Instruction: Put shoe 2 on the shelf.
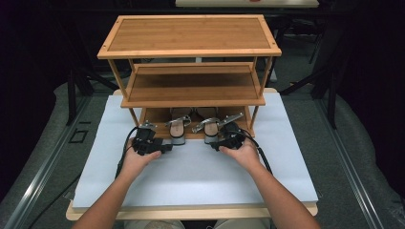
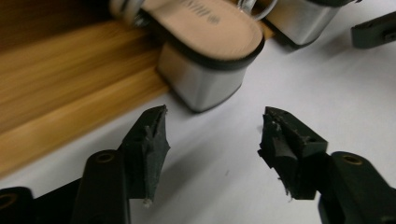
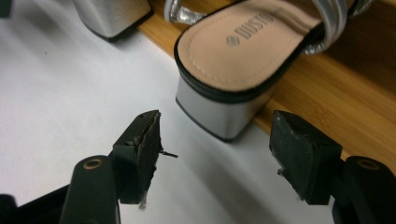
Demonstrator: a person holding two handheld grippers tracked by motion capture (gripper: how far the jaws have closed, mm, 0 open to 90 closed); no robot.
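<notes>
High view: two sandals point(image 1: 177, 129) point(image 1: 209, 125) on one three-tier bamboo rack point(image 1: 191, 57); left gripper point(image 1: 165, 147) and right gripper point(image 1: 215, 144) both gape empty. White counter point(image 1: 191, 176), dark room.

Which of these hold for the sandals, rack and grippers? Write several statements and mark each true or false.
1. Both sandals sit on the rack's top shelf. False: the left sandal and right sandal are on the bottom shelf.
2. The left gripper is open. True.
3. The right gripper clamps a heel. False: it is open, short of the silver block heel.
4. The middle shelf is bare. True.
</notes>
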